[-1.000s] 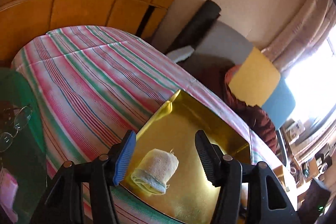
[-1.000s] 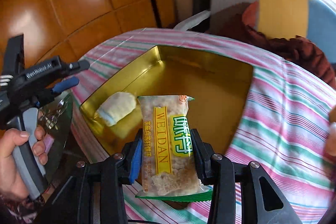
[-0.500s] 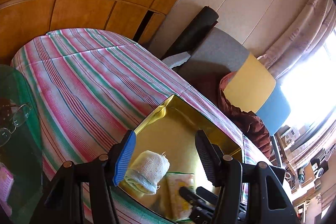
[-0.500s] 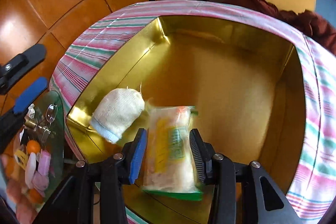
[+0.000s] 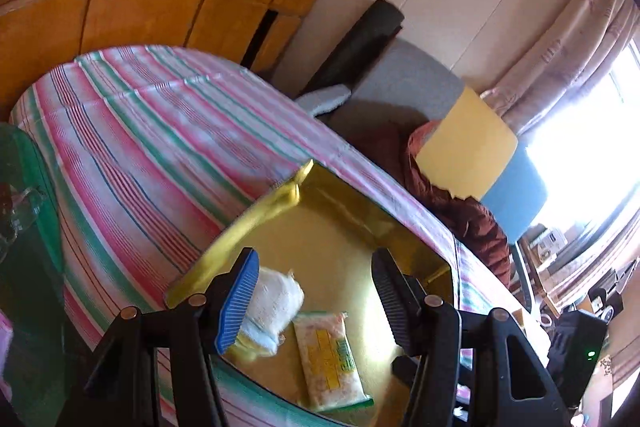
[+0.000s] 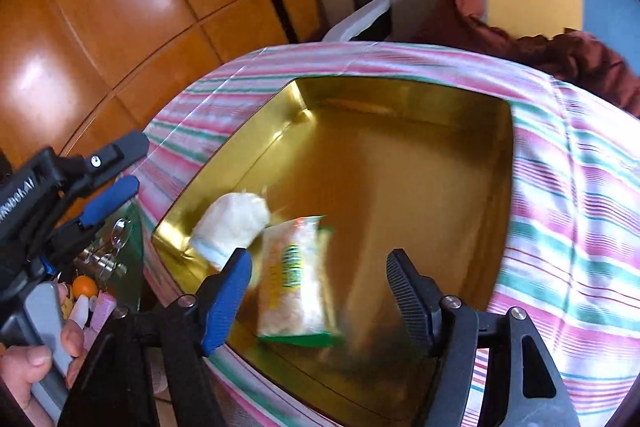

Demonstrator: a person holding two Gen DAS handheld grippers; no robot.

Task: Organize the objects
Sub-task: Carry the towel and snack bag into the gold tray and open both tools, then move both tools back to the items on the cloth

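- The snack packet point(image 6: 298, 283), clear with yellow and green print, lies on the floor of the gold tray point(image 6: 400, 155), low and left of centre in the right wrist view; it is blurred there. In the left wrist view it sits at bottom centre point(image 5: 330, 359).
- Just up and left of it lies a rolled white cloth point(image 6: 230, 225), touching or nearly touching the packet's top corner, close to the tray's left wall.
- The right gripper point(image 6: 320, 301) hangs over the packet; its jaws have just been opening and now stand wide, the pads clear of the packet, which lies below and between them.
- The left gripper point(image 5: 314, 299) stands with its jaws apart and nothing between the pads; the cloth shows just behind its blue pad. In the right wrist view it sits at the left edge, held by a hand point(image 6: 38, 359).
- The tray rests on a striped cloth point(image 5: 132, 131) in pink, green and white.
- At far left, a green glass surface point(image 6: 134, 227) carries spectacles and small items.
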